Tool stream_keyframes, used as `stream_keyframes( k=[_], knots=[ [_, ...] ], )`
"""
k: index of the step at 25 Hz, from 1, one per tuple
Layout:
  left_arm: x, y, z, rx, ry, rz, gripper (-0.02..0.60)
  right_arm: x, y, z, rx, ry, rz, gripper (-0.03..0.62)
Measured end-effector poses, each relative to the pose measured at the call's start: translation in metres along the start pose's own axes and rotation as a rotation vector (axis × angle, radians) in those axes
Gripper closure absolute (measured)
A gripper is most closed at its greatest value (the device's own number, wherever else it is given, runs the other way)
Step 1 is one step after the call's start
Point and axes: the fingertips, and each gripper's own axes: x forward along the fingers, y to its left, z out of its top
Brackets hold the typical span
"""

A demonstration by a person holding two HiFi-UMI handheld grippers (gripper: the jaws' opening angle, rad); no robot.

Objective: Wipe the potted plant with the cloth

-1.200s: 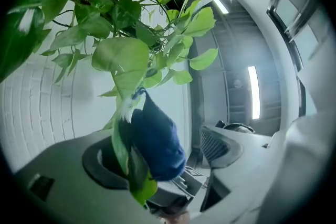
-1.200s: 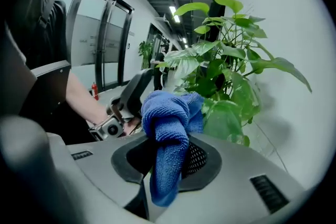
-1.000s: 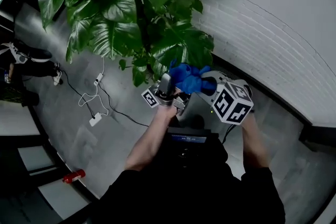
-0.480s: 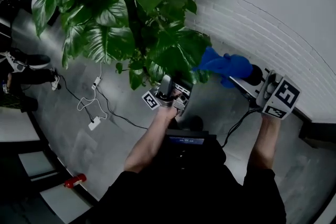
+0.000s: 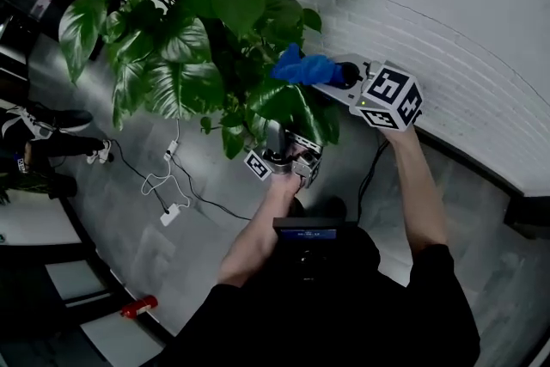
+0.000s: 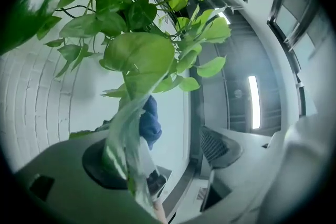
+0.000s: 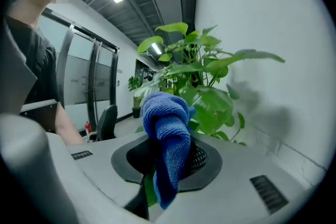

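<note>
The potted plant (image 5: 198,21) spreads large green leaves over the upper left of the head view. My right gripper (image 5: 331,75) is raised at the plant's wall side and is shut on a bunched blue cloth (image 5: 302,69), which touches the leaves there. In the right gripper view the cloth (image 7: 167,134) hangs from the jaws in front of the plant (image 7: 205,92). My left gripper (image 5: 273,135) sits under the lower leaves, pointing up. In the left gripper view a pale green leaf (image 6: 126,139) runs down between its jaws, which look shut on it. The cloth (image 6: 149,123) shows behind that leaf.
A white brick wall (image 5: 447,73) curves close behind the plant on the right. White cables and a power strip (image 5: 172,185) lie on the grey floor. A red object (image 5: 137,306) is at the lower left. Someone's shoes (image 5: 51,120) are at the left edge.
My right gripper swung the blue cloth out to the right, then up and left onto the leaves by the wall. The left gripper stayed under the plant.
</note>
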Motion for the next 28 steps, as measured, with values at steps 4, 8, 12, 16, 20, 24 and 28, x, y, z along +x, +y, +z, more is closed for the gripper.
stream_keyframes(
  k=[4,8,12,16,20,24,28],
  knots=[
    [0.001,0.000,0.007,-0.043,-0.034,-0.027,0.164,-0.004,0.022,-0.030,0.095,-0.019,0.036,0.487],
    [0.000,0.001,0.005,-0.069,-0.055,-0.032,0.164,-0.018,0.038,-0.050,0.227,-0.083,0.058,0.487],
    [-0.003,0.002,0.004,-0.064,-0.056,-0.023,0.164,-0.037,0.060,-0.064,0.282,-0.115,0.077,0.487],
    [0.000,0.004,0.006,-0.050,-0.040,-0.024,0.165,-0.041,0.090,-0.073,0.197,-0.063,0.117,0.487],
    [-0.003,0.005,0.004,-0.052,-0.043,-0.012,0.166,-0.042,0.130,-0.102,0.116,0.074,0.184,0.487],
    [-0.006,0.008,-0.005,-0.053,-0.020,0.004,0.166,-0.066,0.148,-0.107,0.121,0.065,0.246,0.487],
    [-0.012,0.017,-0.010,-0.039,0.001,0.045,0.166,-0.113,0.096,-0.060,0.214,-0.185,0.135,0.487]
  ],
)
